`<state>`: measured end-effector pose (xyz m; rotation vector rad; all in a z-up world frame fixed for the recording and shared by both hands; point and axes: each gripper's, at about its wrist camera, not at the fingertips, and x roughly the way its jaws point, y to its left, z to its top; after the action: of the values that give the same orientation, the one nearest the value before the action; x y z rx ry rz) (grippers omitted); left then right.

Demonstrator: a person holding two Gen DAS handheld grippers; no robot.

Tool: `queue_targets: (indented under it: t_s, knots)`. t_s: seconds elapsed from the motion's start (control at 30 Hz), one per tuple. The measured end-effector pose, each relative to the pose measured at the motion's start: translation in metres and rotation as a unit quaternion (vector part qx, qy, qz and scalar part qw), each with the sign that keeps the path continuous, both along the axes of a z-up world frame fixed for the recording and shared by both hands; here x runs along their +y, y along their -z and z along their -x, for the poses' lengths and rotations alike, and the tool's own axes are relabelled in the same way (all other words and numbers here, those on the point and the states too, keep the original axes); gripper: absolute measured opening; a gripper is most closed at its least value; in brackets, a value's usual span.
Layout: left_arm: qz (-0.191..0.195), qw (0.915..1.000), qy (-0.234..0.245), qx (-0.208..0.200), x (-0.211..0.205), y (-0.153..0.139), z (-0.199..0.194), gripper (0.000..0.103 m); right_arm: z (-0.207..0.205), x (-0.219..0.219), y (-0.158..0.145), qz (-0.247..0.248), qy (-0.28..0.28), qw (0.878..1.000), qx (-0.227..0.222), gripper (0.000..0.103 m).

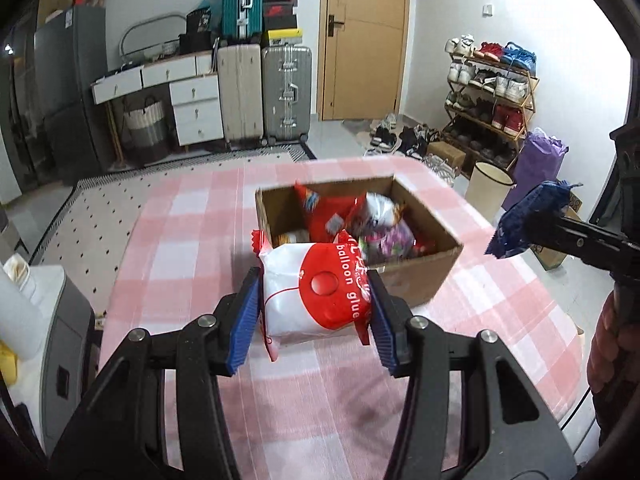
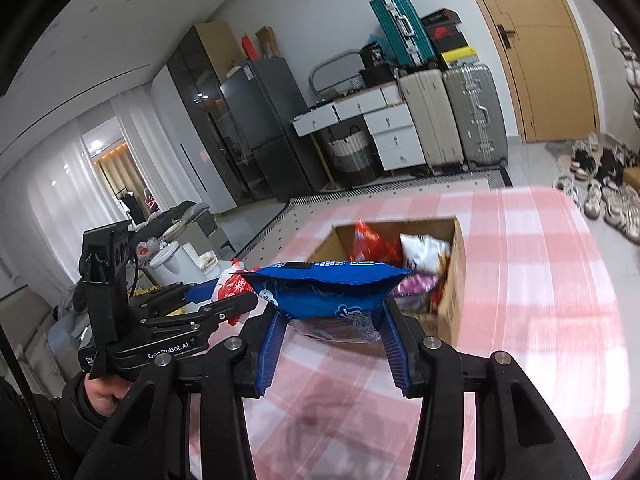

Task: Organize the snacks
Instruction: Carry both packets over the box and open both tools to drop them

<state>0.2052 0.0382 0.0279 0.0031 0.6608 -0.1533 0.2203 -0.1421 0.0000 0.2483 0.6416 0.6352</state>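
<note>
Left wrist view only: "balloon glue" print on the white-and-red packet (image 1: 316, 292)

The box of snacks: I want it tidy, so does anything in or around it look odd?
Yes. In the cardboard box the packets lie jumbled and tilted, not stacked. Also, the red and white packet in the left gripper reads "balloon glue", which is odd among snacks. The blue packet in the right gripper looks crumpled.

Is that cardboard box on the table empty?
No. The open-topped cardboard box already holds several snack packets: a red one, a white one, and purple ones beneath.
</note>
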Motion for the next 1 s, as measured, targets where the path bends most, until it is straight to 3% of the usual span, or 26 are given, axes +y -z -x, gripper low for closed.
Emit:
queue_targets:
  t_s: [0.17, 0.53, 1.0]
  knots:
    - [0.003, 0.9998, 0.010, -0.017, -0.001, -0.029, -0.009, 0.048, -0.012, 0.007, -0.020, 0.011, -0.004, 1.000, -0.019, 0.046]
    - [0.063, 0.9974, 0.034, -0.009, -0.004, -0.067, -0.061, 0.048, -0.046, 0.019, -0.049, 0.025, -0.005, 0.999, -0.038, 0.046]
    - [0.080, 0.9960, 0.038, 0.018, -0.025, -0.048, -0.145, 0.048, -0.098, 0.026, -0.046, 0.042, 0.001, 0.999, -0.012, 0.046]
